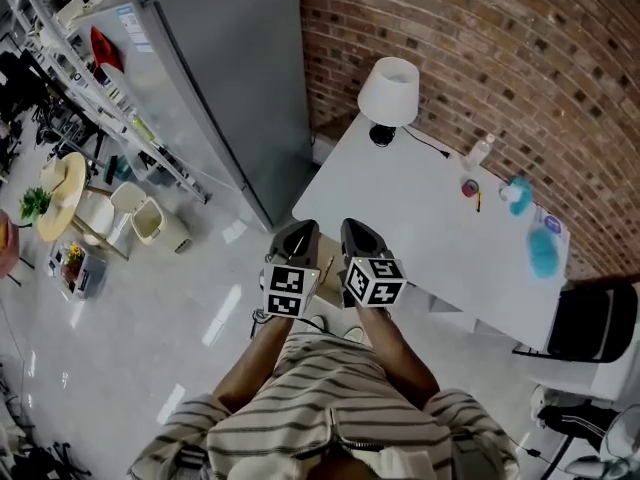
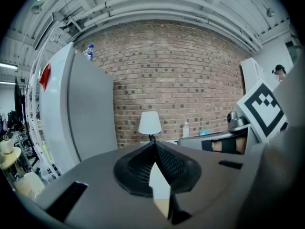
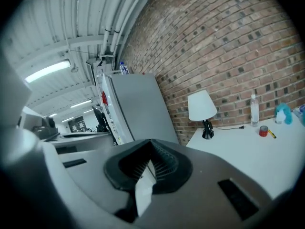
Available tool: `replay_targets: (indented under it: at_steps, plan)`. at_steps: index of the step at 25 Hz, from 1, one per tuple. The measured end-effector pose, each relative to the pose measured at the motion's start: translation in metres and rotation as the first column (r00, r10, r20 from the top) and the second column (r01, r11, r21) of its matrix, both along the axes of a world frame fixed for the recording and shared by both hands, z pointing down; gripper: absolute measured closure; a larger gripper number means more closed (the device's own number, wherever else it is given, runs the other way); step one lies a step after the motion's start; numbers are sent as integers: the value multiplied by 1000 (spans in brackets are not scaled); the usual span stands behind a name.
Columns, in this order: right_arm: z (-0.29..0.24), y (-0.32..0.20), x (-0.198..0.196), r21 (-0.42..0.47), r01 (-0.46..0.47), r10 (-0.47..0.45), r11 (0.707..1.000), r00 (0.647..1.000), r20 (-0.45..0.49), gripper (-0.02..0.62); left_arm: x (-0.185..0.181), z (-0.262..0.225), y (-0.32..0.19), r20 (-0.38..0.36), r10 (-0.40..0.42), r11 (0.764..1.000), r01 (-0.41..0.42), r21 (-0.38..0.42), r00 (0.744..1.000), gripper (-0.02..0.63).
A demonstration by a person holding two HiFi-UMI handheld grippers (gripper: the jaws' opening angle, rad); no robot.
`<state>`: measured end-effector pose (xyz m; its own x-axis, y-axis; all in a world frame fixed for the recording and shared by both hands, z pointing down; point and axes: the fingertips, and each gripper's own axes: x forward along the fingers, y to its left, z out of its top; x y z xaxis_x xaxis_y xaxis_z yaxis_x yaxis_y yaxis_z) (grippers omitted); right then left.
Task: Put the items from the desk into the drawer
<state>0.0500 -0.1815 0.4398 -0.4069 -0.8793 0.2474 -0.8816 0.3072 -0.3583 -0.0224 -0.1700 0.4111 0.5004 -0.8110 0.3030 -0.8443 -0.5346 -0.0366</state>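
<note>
Brick wall (image 1: 480, 48) closes the room behind the white desk (image 1: 400, 218) in the head view. Along the desk's far edge stand a lamp (image 1: 389, 93) at the left corner, then a clear bottle (image 1: 480, 151), a red roll (image 1: 469, 187) and, toward the right end, some blue things (image 1: 543, 251). These are the things to move, and all of them are well apart from the left gripper (image 1: 297, 230) and the right gripper (image 1: 355, 230). The two hang side by side off the desk's near left corner, in front of the person's striped shirt. I cannot make out a drawer for sure. Free floor lies to the left, up to the grey refrigerator (image 1: 230, 78), while a black chair (image 1: 595, 323) blocks the desk's right end. In the left gripper view the jaws are pressed together with nothing between them. The other gripper's marker cube (image 2: 261, 109) is just beside, so I judge that a careless turn could knock the two tools together. In the right gripper view the jaws are likewise closed and empty, and they point over the desk toward the lamp. A reach with the jaws closed would probably only push the light bottle over. The lamp's cord (image 3: 228, 127), which lies along the far edge, could also catch a jaw.
</note>
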Motion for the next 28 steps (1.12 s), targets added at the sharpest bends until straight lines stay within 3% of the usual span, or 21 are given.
replay_targets:
  at_steps: [9, 17, 28]
  plan:
    - [-61, 9, 35, 152, -60, 63, 986, 998, -14, 583, 34, -45, -5, -58, 61, 995, -56, 86, 996, 601]
    - [-111, 25, 60, 286, -105, 125, 953, 991, -52, 583, 61, -75, 3, -108, 125, 985, -110, 136, 986, 601]
    - [-122, 33, 73, 316, -137, 163, 939, 985, -57, 583, 74, -83, 9, -120, 162, 977, -143, 156, 979, 603]
